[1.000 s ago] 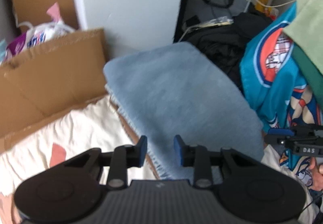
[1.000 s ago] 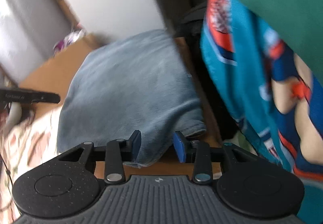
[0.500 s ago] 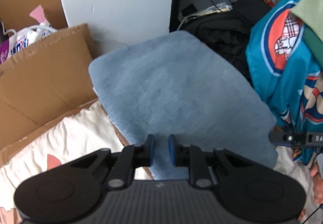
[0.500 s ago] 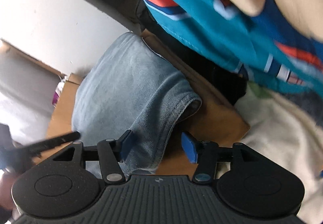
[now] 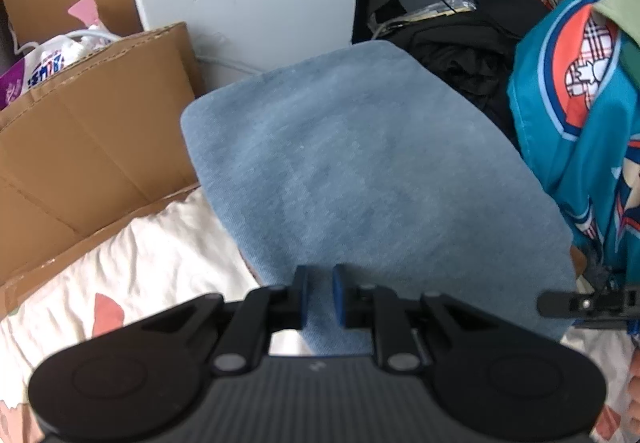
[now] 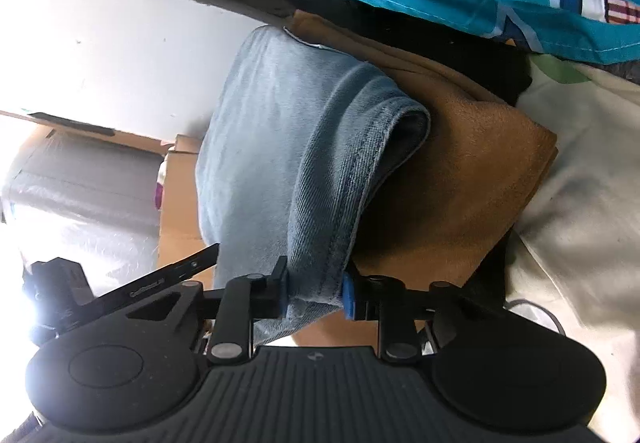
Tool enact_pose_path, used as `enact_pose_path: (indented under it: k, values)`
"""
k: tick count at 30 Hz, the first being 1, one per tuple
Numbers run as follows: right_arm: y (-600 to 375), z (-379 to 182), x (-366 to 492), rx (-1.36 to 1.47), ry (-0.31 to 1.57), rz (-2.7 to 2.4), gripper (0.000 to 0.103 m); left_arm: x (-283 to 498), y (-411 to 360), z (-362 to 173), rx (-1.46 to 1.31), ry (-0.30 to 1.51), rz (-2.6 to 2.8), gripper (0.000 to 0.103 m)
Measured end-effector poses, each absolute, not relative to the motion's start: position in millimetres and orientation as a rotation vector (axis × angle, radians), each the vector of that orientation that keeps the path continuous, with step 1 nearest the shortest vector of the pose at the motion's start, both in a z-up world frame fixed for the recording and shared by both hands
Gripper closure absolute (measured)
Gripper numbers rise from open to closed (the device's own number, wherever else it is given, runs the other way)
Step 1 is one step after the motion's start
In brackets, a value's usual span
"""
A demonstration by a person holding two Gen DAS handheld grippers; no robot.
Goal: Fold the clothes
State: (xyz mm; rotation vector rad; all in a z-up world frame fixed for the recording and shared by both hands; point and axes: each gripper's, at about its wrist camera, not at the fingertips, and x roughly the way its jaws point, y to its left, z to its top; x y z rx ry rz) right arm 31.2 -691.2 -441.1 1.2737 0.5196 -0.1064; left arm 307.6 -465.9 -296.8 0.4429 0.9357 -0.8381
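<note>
Right hand-held gripper [image 6: 314,293] is right up close, pads just squeezed in and now clamped on the hem of the folded blue denim piece [image 6: 288,147]. My left hand-held gripper [image 5: 319,295] has been narrowing too and pinches the near edge of that denim. It's lying on a brown garment [image 6: 460,171]; further back, a cardboard box [image 5: 92,147] and a teal jersey [image 5: 580,131]
</note>
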Motion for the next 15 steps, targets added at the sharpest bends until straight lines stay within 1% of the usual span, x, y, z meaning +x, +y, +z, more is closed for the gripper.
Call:
enact_pose_path:
  k: [4,10,11,12,13,15]
  values:
    - [-688.5,-432.3,24.2,1.220,0.552,-0.106,0.079,308.6,-456.9,-294.9,0.358,0.967,-0.813,0.088]
    - [-679.8,-420.5,11.5,1.179,0.579,-0.155,0.078,298.9,-454.0,-283.3,0.373,0.982,-0.792,0.088]
    - [-678.5,-419.0,9.8,1.183,0.575,-0.178,0.076,297.6,-453.3,-281.5,0.371,0.989,-0.782,0.088]
    - [-677.7,-418.2,8.9,1.195,0.569,-0.207,0.071,296.5,-452.9,-280.0,0.368,0.993,-0.774,0.088]
    - [-676.9,-417.3,7.9,1.207,0.563,-0.235,0.069,295.1,-453.1,-278.4,0.370,0.993,-0.767,0.088]
    - [-671.5,-413.9,15.6,1.213,0.570,-0.265,0.061,291.5,-454.9,-274.3,0.387,0.998,-0.752,0.087]
